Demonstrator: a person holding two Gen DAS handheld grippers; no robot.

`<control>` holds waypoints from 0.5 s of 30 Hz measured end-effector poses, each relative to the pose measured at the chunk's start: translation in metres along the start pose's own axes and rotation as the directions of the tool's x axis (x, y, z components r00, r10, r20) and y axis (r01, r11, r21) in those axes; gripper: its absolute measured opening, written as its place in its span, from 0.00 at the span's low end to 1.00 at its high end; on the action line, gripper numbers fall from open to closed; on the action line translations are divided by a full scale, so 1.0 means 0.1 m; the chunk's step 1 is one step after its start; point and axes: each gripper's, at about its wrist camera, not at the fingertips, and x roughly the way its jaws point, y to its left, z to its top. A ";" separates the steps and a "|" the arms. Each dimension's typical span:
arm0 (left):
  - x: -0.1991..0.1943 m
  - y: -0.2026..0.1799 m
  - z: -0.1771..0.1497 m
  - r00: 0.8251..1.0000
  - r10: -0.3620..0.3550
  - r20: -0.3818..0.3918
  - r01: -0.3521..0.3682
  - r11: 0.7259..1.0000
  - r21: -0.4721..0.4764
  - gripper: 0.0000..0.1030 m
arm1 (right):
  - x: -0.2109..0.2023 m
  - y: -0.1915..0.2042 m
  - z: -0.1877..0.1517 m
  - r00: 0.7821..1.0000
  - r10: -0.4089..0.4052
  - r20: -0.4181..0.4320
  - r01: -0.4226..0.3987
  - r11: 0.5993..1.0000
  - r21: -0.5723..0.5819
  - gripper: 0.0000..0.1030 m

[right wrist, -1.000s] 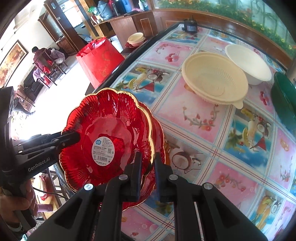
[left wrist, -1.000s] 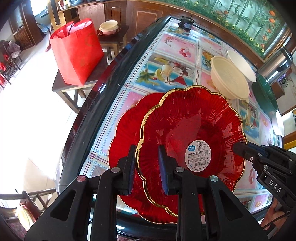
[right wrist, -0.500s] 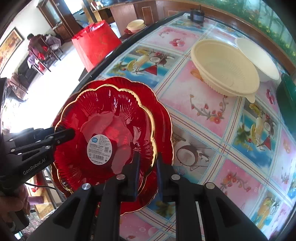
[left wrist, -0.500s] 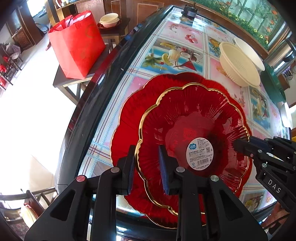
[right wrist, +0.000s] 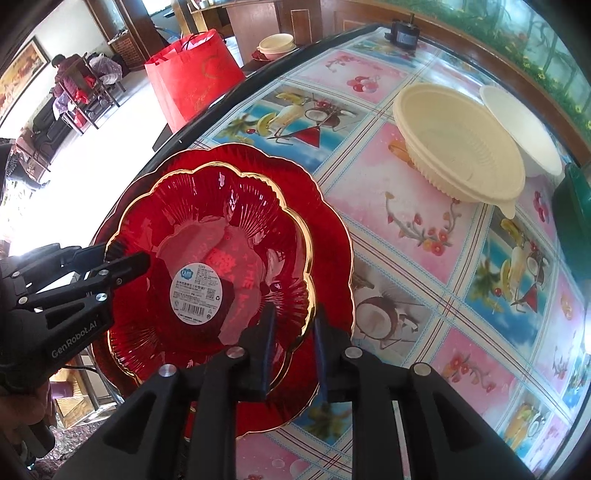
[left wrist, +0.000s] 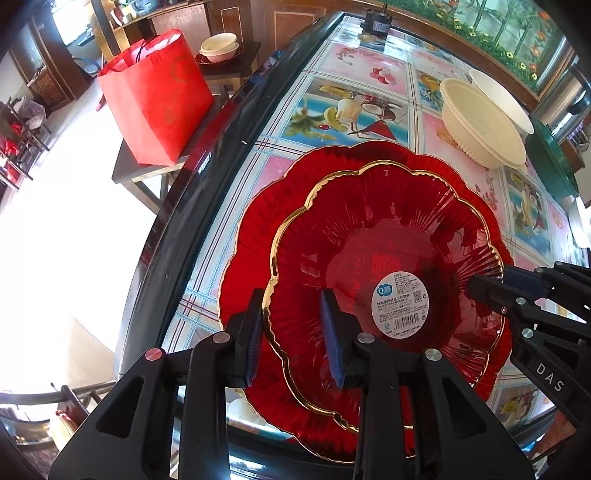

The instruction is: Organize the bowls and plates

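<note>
A red gold-rimmed bowl [left wrist: 369, 236] with a round white label sits nested in a larger red flower-shaped plate [left wrist: 258, 229] at the table's near edge. It also shows in the right wrist view [right wrist: 221, 221], on the larger plate [right wrist: 332, 258]. My left gripper [left wrist: 291, 325] has its jaws parted, one on each side of the bowl's rim. My right gripper [right wrist: 293, 332] straddles the opposite rim, jaws also parted. A cream colander bowl [right wrist: 458, 147] and a white bowl [right wrist: 517, 129] stand farther back.
The table [right wrist: 406, 280] has a fruit-print cover and a dark curved edge [left wrist: 207, 177]. A red bag [left wrist: 155, 99] stands on a low side table to the left. A green object [left wrist: 550, 162] lies at far right. A small black device [right wrist: 404, 31] sits at the far end.
The red bowl has come down from a tilted, lifted pose and now rests nested in the larger red plate. Both grippers' jaws have widened around its rim.
</note>
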 end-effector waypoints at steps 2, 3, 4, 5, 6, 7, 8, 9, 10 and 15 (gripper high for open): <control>-0.01 -0.01 -0.01 1.000 0.005 0.005 -0.005 1.000 0.010 0.30 | 0.00 0.01 0.00 1.000 -0.004 -0.002 0.004 1.000 -0.005 0.20; -0.01 -0.01 -0.01 1.000 0.006 0.006 -0.006 1.000 0.012 0.31 | -0.01 0.02 0.00 1.000 -0.003 -0.003 0.003 1.000 -0.007 0.22; -0.01 -0.01 -0.01 1.000 0.006 0.006 -0.006 1.000 0.013 0.30 | -0.01 0.02 0.00 1.000 -0.001 -0.005 0.001 1.000 -0.007 0.22; -0.01 -0.01 -0.01 1.000 0.006 0.005 -0.007 1.000 0.013 0.31 | 0.00 0.02 0.00 1.000 0.001 -0.008 -0.001 1.000 -0.007 0.24; -0.01 -0.01 -0.01 1.000 0.007 0.006 -0.007 1.000 0.013 0.31 | 0.00 0.03 0.00 1.000 0.000 -0.011 0.000 1.000 -0.007 0.25; 0.00 -0.01 -0.01 1.000 0.008 0.006 -0.008 1.000 0.014 0.31 | 0.00 0.03 0.00 1.000 -0.002 -0.012 0.002 1.000 -0.007 0.25; 0.00 -0.01 -0.01 1.000 0.011 0.007 -0.011 1.000 0.017 0.31 | 0.00 0.03 0.00 1.000 -0.004 -0.011 0.004 1.000 -0.007 0.25; -0.01 -0.01 -0.01 1.000 0.012 0.008 -0.012 1.000 0.019 0.31 | 0.00 0.03 0.00 1.000 -0.004 -0.011 0.004 1.000 -0.005 0.25; -0.01 -0.02 -0.01 1.000 0.017 0.010 -0.017 1.000 0.024 0.31 | 0.00 0.03 0.00 1.000 -0.005 -0.010 0.005 1.000 -0.004 0.25; -0.04 -0.02 0.01 0.999 0.036 0.029 -0.037 0.999 0.029 0.31 | -0.02 0.03 0.01 1.000 -0.011 -0.007 0.011 1.000 0.002 0.29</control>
